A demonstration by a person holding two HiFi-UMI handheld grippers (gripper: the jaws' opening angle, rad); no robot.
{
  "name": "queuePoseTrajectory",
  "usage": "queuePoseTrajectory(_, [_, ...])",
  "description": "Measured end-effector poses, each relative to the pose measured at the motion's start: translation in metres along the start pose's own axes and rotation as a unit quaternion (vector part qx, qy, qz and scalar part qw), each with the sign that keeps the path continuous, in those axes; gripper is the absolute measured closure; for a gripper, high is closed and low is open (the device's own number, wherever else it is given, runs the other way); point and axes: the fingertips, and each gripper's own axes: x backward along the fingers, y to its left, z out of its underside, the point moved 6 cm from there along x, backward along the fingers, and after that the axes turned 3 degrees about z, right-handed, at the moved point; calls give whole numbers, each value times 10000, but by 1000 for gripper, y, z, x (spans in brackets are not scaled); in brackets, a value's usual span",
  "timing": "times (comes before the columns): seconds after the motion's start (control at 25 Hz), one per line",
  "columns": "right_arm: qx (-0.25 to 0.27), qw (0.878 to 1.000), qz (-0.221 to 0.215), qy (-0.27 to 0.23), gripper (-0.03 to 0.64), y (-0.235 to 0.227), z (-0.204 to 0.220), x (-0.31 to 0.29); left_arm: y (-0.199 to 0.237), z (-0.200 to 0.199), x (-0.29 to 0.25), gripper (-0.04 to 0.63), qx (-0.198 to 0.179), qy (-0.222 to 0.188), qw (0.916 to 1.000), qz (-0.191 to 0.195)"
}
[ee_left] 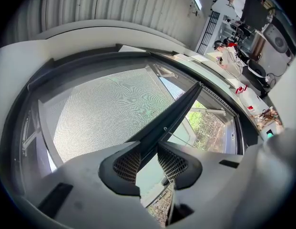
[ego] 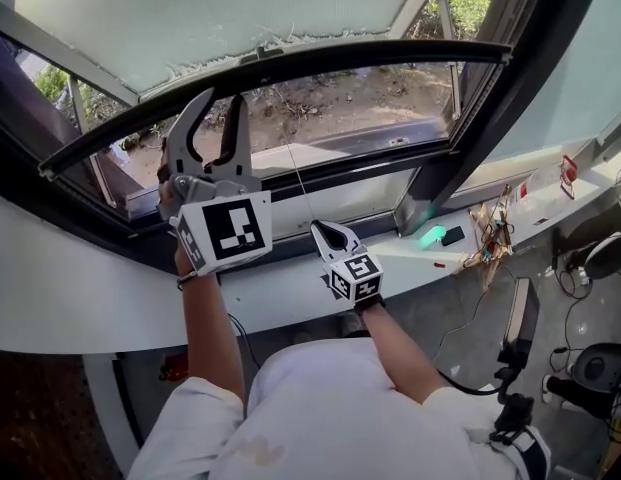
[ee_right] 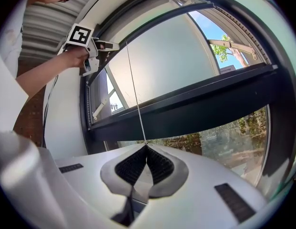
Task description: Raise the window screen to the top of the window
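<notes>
The window screen (ego: 210, 18) is a pale mesh sheet with a dark bottom bar (ego: 370, 56) arching across the window. My left gripper (ego: 223, 98) reaches up at the bar's left part. In the left gripper view the bar (ee_left: 181, 109) runs between the pads, with the left gripper (ee_left: 148, 148) shut on it and the mesh (ee_left: 109, 109) above it. A thin white cord (ego: 302, 183) drops from the bar to my right gripper (ego: 320, 226), which is shut on it above the sill. In the right gripper view the cord (ee_right: 133, 89) rises from the closed right gripper (ee_right: 147, 145) to the bar (ee_right: 157, 23), where the left gripper (ee_right: 107, 46) holds on.
A thick dark window sash (ee_right: 195, 104) crosses below the screen bar, with ground and plants outside. The white sill (ego: 110, 298) runs beneath. At its right end lie a green object (ego: 431, 236), a black one (ego: 453, 235) and tangled wires (ego: 490, 233). Cables lie on the floor at the right.
</notes>
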Motion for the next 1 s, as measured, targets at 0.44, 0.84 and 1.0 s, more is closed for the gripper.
queuePoseTrajectory(0.44, [-22,9998,87,-182,614,2,-17,7,14,-10,1,506,-42,-39,9999,-133])
queuePoseTrajectory(0.84, [-5,9988,-60,-480,614,8,-40,8,31,-27,0,506,-102,-261,9991,-320])
queuePoseTrajectory(1.0, [60,9975,-199,-669,614,17,-59,11,45,-47,-2,506,-331,-410,9978,-406])
